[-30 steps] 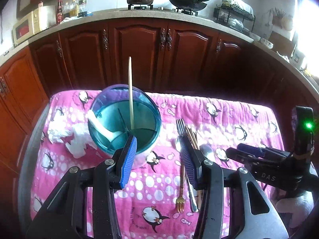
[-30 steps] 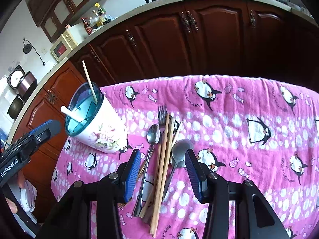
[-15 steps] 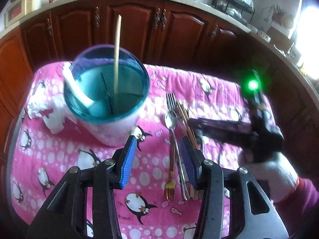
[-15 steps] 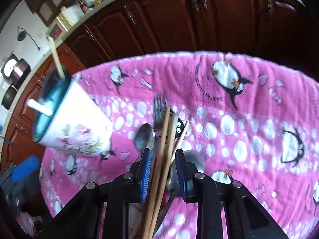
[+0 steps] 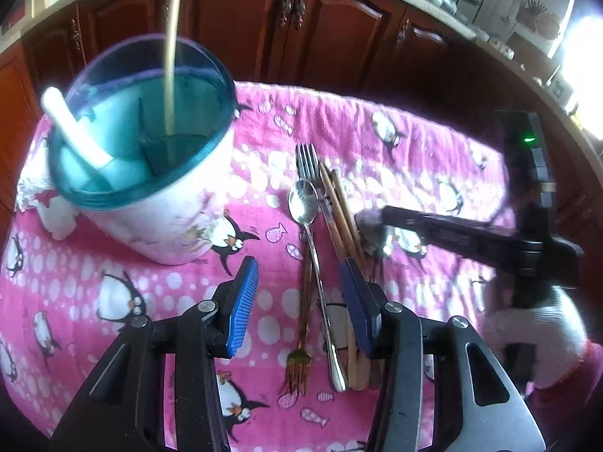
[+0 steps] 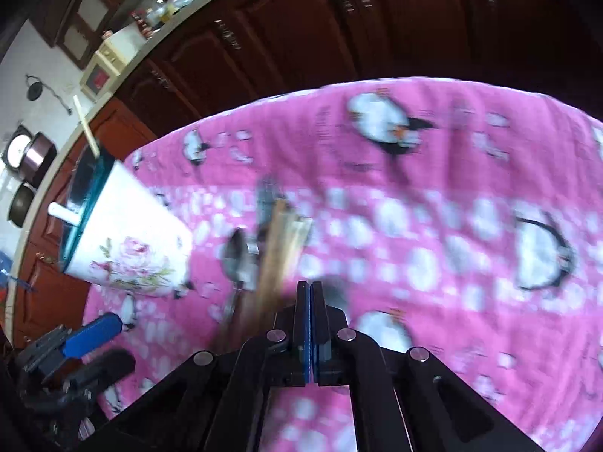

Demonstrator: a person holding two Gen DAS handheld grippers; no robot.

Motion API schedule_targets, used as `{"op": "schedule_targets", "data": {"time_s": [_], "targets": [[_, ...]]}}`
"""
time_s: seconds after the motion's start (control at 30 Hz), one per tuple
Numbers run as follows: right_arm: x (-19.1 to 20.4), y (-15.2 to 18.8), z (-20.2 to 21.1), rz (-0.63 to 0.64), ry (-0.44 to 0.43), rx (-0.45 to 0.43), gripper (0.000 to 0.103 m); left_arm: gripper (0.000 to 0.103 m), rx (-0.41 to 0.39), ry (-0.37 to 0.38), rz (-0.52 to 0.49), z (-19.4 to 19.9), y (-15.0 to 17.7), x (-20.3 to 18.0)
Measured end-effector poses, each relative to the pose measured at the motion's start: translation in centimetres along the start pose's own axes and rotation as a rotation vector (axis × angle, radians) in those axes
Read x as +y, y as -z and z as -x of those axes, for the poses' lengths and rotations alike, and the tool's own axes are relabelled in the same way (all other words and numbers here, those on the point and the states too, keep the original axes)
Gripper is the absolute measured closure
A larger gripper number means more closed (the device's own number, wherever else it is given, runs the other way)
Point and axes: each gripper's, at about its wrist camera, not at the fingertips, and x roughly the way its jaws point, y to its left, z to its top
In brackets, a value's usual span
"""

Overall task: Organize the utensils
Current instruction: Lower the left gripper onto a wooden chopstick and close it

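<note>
A white floral holder with a blue insert (image 5: 150,173) stands at the left on the pink cloth (image 5: 377,132). It holds one chopstick (image 5: 171,52) and a white spoon (image 5: 71,128). Beside it lie a silver fork (image 5: 307,158), a silver spoon (image 5: 305,207), wooden chopsticks (image 5: 339,211) and a gold fork (image 5: 299,365). My left gripper (image 5: 297,305) is open above these handles. My right gripper (image 6: 310,301) has its jaws pressed together beside the chopsticks (image 6: 279,245), with nothing visible between them. In the left wrist view its tip (image 5: 367,218) sits at a large spoon's bowl (image 5: 377,237).
The holder (image 6: 124,241) also shows in the right wrist view, which is blurred. Dark wooden cabinets (image 5: 301,22) run behind the table. A crumpled white tissue (image 5: 52,211) lies left of the holder. The left gripper's blue finger (image 6: 94,335) shows at lower left.
My right gripper has moved down to the utensil pile and closed from open to fully shut. My left gripper has moved forward and lower over the utensil handles, still open.
</note>
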Motion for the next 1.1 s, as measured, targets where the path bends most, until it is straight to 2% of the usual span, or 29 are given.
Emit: {"op": "schedule_targets", "data": {"time_s": [0.1, 0.17, 0.2, 0.23, 0.33, 0.4, 0.43, 0.47, 0.5, 0.53, 0.6, 0.73, 0.93, 1.07, 1.1], "targets": [[-0.1, 0.1, 0.6, -0.01, -0.04, -0.004, 0.1, 0.058, 0.042, -0.004, 0.008, -2.1, 0.1, -0.4], [0.2, 0.0, 0.6, -0.016, -0.086, -0.003, 0.086, 0.058, 0.062, -0.029, 0.003, -3.4, 0.1, -0.7], [0.5, -0.2, 0.5, -0.008, -0.088, -0.003, 0.071, 0.058, 0.07, -0.038, 0.001, -3.9, 0.3, -0.8], [1.0, -0.4, 0.3, -0.002, -0.084, -0.002, 0.068, 0.058, 0.088, -0.045, 0.006, -4.6, 0.4, -0.9], [1.7, -1.4, -1.4, 0.002, -0.074, 0.02, 0.068, 0.059, 0.125, -0.047, 0.025, -6.0, 0.7, -1.0], [2.0, -1.9, -2.6, -0.004, -0.08, 0.033, 0.07, 0.061, 0.123, -0.05, 0.036, -6.4, 0.8, -0.9], [2.0, -2.0, -3.3, -0.007, -0.081, 0.043, 0.075, 0.069, 0.118, -0.054, 0.036, -6.4, 0.9, -0.9], [2.1, -2.1, -4.0, -0.01, -0.074, 0.052, 0.079, 0.072, 0.121, -0.052, 0.036, -6.5, 0.9, -0.8], [2.0, -2.1, -4.4, -0.013, -0.076, 0.054, 0.084, 0.079, 0.123, -0.041, 0.038, -6.5, 1.0, -0.8], [2.0, -2.0, -4.6, -0.012, -0.083, 0.05, 0.089, 0.09, 0.127, -0.02, 0.039, -6.5, 1.0, -0.7], [2.2, -1.7, -4.2, -0.001, -0.08, 0.042, 0.092, 0.093, 0.13, -0.005, 0.024, -6.3, 1.1, -0.8], [1.5, 0.1, -2.1, 0.018, -0.069, 0.034, 0.096, 0.095, 0.155, 0.05, 0.052, -5.3, 2.2, -0.4], [-1.4, 3.3, 1.9, -0.032, -0.087, 0.03, 0.096, 0.095, 0.207, 0.106, 0.04, -2.9, 6.2, -0.1], [-2.7, 5.0, 2.8, -0.04, -0.019, 0.081, 0.096, 0.095, 0.233, 0.135, 0.026, -2.3, 7.6, 0.2], [-3.0, 5.2, 2.8, -0.042, 0.0, 0.087, 0.096, 0.091, 0.229, 0.137, 0.022, -1.9, 7.6, 0.0]]}}
